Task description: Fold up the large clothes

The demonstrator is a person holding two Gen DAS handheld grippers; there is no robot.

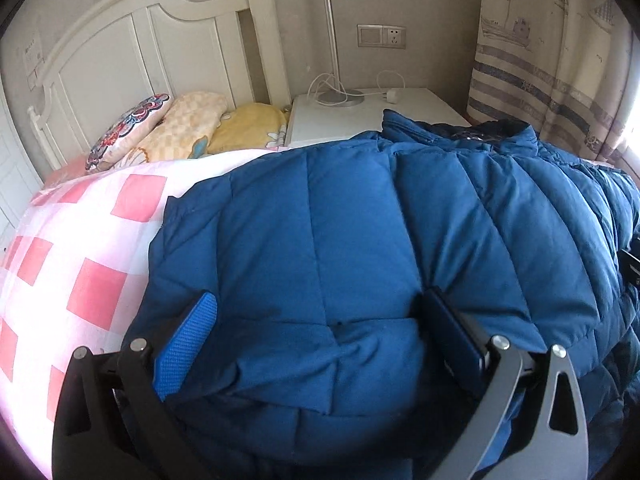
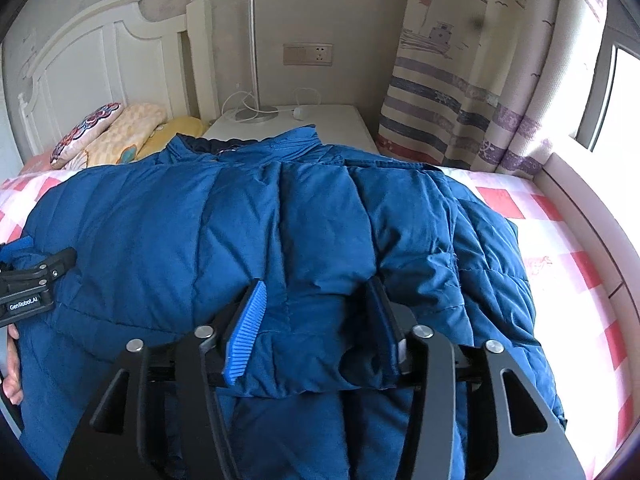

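Observation:
A large blue quilted down jacket lies across the bed, collar toward the nightstand; it also fills the right wrist view. My left gripper is open wide, its blue pads on either side of a puffed fold of the jacket's near edge. My right gripper is also open, its fingers straddling a bunched fold of the jacket near its right side. The left gripper's body shows at the left edge of the right wrist view, with a hand under it.
The bed has a pink-and-white checked sheet. Pillows lie by the white headboard. A white nightstand with a lamp pole and cables stands behind. A curtain and a window sill are at right.

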